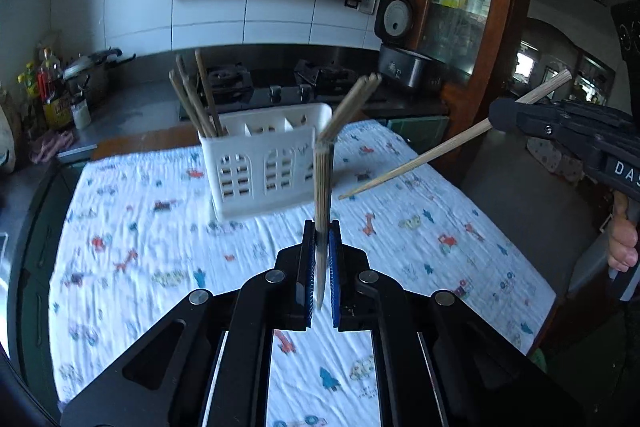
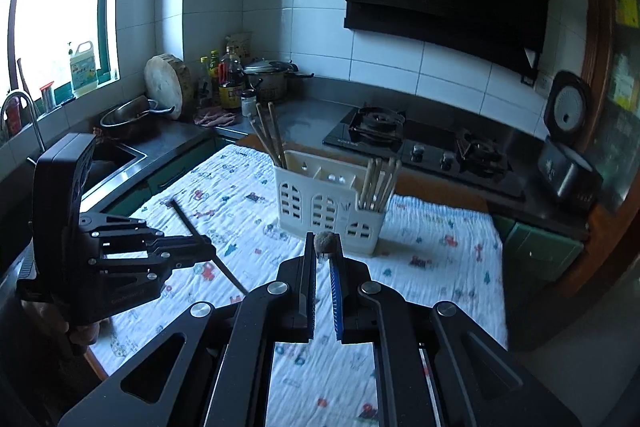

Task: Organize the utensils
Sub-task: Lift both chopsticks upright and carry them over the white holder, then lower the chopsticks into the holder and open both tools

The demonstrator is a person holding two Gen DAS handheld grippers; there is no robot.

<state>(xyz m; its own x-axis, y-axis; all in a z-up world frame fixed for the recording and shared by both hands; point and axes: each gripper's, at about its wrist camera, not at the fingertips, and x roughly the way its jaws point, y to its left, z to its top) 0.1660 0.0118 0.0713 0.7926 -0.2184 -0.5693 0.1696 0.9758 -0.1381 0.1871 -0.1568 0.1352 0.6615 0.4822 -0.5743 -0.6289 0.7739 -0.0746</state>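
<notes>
A white slotted utensil caddy (image 1: 268, 163) (image 2: 320, 203) stands on the cloth-covered table (image 1: 140, 247). Several wooden chopsticks (image 1: 196, 95) lean out of its left compartment, and more chopsticks (image 1: 354, 103) (image 2: 378, 183) stand in its right one. My left gripper (image 1: 322, 227) (image 2: 208, 247) is shut on one chopstick (image 1: 323, 179) that stands upright in front of the caddy. My right gripper (image 2: 325, 247) (image 1: 505, 117) is shut on another chopstick (image 1: 420, 163), seen end-on (image 2: 326, 242) in the right wrist view. Both are raised above the table.
Behind the table runs a counter with a gas stove (image 2: 420, 143), an open rice cooker (image 1: 404, 63) (image 2: 568, 163), bottles (image 2: 228, 79), a pot (image 2: 268, 79), a round chopping board (image 2: 166, 87) and a sink (image 2: 116, 159). A wooden cabinet (image 1: 460, 7) stands at the right.
</notes>
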